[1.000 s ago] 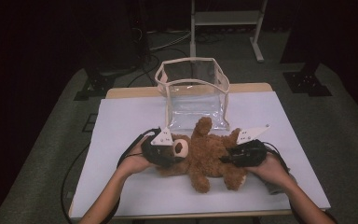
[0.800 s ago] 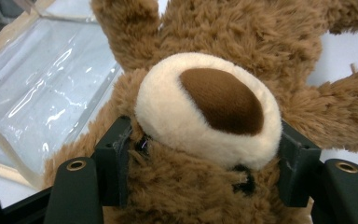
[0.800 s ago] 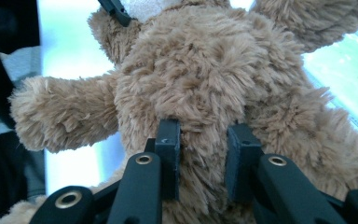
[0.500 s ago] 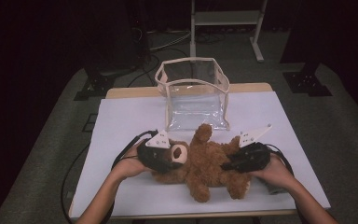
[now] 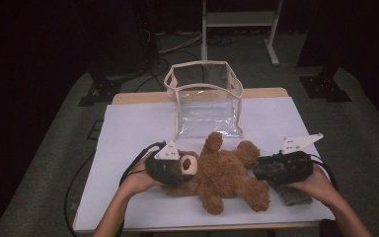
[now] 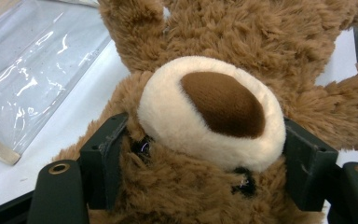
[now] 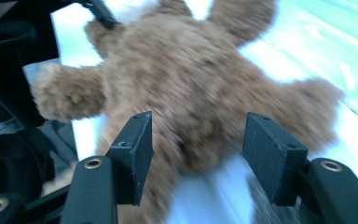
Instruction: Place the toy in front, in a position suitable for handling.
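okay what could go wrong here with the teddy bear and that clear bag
The left tongs clamp only the teddy bear by its head, so the body may sag or swing when lifted. The right tongs stand open at its lower end, not gripping. The clear bag looks light and unheld, so pushing the bear in could tip it.

Brown plush teddy bear [image 5: 224,170] — on its back, limbs splayed — lies mid-table.
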